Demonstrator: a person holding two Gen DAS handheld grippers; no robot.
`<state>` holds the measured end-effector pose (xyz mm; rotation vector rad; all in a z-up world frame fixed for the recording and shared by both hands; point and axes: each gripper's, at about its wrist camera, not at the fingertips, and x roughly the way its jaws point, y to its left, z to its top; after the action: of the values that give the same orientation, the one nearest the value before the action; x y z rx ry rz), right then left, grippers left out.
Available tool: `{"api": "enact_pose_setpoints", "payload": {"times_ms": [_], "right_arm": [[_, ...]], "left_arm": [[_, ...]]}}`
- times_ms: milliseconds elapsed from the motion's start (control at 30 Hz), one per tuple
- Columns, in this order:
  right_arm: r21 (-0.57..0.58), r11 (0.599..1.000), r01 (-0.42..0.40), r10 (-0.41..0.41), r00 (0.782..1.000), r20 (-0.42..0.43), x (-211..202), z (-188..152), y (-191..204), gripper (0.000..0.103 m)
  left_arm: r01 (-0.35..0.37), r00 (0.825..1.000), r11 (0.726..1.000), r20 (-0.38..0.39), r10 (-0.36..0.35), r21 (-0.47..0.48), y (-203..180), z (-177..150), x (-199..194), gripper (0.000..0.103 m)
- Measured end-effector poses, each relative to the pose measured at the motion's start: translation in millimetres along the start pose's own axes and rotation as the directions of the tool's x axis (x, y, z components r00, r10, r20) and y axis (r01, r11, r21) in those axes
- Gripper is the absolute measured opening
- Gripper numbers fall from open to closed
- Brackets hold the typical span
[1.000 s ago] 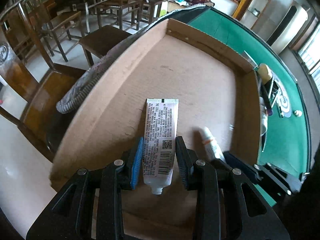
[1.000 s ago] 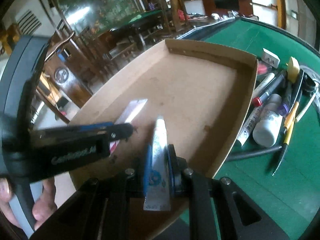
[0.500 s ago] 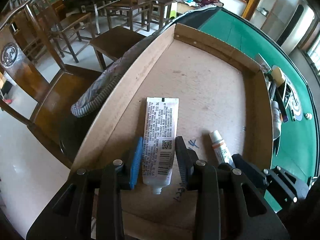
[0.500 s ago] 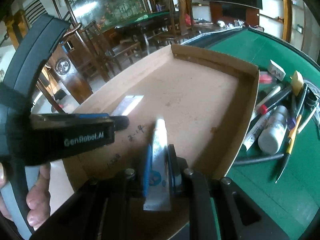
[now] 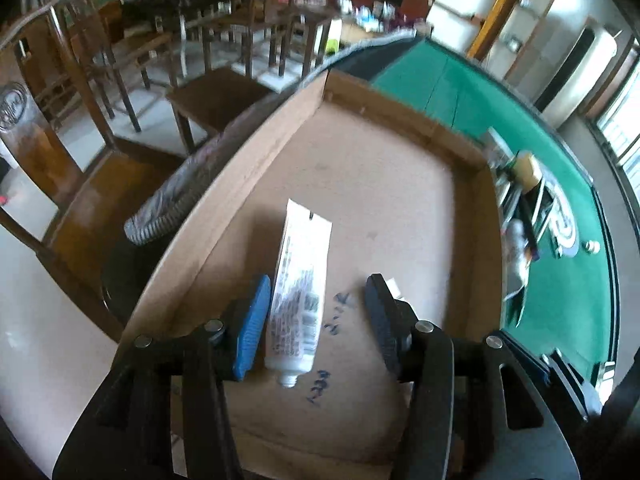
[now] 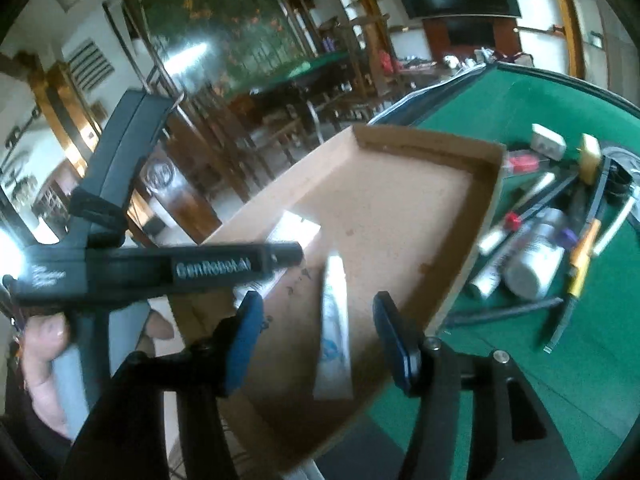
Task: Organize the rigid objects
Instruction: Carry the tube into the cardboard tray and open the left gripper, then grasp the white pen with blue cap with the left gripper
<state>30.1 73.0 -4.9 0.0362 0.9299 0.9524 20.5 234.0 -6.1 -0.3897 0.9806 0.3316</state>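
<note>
A shallow cardboard tray (image 5: 400,120) sits at the edge of the green table (image 5: 460,92); it also shows in the right wrist view (image 6: 488,216). My left gripper (image 5: 318,316) is open over the tray's near end. A white printed tube (image 5: 298,292) lies loose on the tray floor between its jaws, close to the left blue pad. My right gripper (image 6: 320,340) is open too. A slim white tube with a blue logo (image 6: 334,328) lies free on the tray floor between its jaws. The left gripper's body (image 6: 180,268) crosses the right wrist view.
Several pens, markers and a white bottle (image 6: 532,264) lie in a heap on the green table right of the tray, with a yellow-capped item (image 6: 590,152) and a white eraser (image 6: 548,142). Wooden chairs (image 5: 100,92) stand beyond the table edge on the left.
Both grippers have opened and let go of their tubes, which now lie on the tray floor. Both grippers have risen and pulled back slightly.
</note>
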Motion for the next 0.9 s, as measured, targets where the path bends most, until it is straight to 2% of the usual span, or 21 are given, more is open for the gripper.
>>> {"api": "enact_pose_setpoints", "payload": {"times_ms": [67, 167, 233, 300, 400, 500, 567, 667, 767, 900], "right_arm": [[0.01, 1.0, 0.016, -0.016, 0.999, 0.037, -16, -3, -7, 0.058], [0.036, 0.995, 0.094, -0.097, 0.99, 0.1, -44, -7, -26, 0.058], [0.092, 0.991, 0.098, -0.11, 0.984, 0.136, -59, -10, -43, 0.058], [0.169, 0.984, 0.057, -0.087, 0.981, 0.174, -76, -13, -61, 0.058], [0.266, 0.963, 0.029, -0.077, 0.982, 0.17, -92, -13, -89, 0.058], [0.289, 0.951, 0.107, -0.156, 0.976, 0.154, -104, -7, -107, 0.058], [0.3, 0.935, 0.188, -0.239, 0.96, 0.143, -111, -4, -116, 0.058], [0.336, 0.921, 0.196, -0.252, 0.958, 0.133, -118, 5, -136, 0.063], [0.355, 0.904, 0.24, -0.299, 0.946, 0.124, -124, 15, -151, 0.064], [0.394, 0.887, 0.242, -0.299, 0.95, 0.091, -119, 32, -183, 0.064]], "left_arm": [[0.006, 0.999, 0.999, 0.051, -0.008, 0.036, -12, -1, -8, 0.05], [0.013, 0.992, 0.989, 0.12, -0.031, 0.147, -44, -9, -21, 0.05], [0.045, 0.988, 0.978, 0.137, -0.075, 0.204, -62, -13, -25, 0.05], [0.088, 0.986, 0.969, 0.121, -0.118, 0.229, -78, -15, -25, 0.05], [0.133, 0.984, 0.959, 0.081, -0.157, 0.25, -98, -17, -21, 0.05], [0.155, 0.982, 0.942, 0.054, -0.179, 0.297, -123, -19, -19, 0.05], [0.132, 0.984, 0.933, 0.07, -0.165, 0.335, -138, -21, -20, 0.05], [0.131, 0.986, 0.927, 0.054, -0.16, 0.353, -154, -19, -16, 0.05], [0.146, 0.986, 0.919, 0.027, -0.167, 0.366, -165, -19, -10, 0.05], [0.142, 0.986, 0.903, 0.024, -0.166, 0.407, -187, -15, -8, 0.05]]}}
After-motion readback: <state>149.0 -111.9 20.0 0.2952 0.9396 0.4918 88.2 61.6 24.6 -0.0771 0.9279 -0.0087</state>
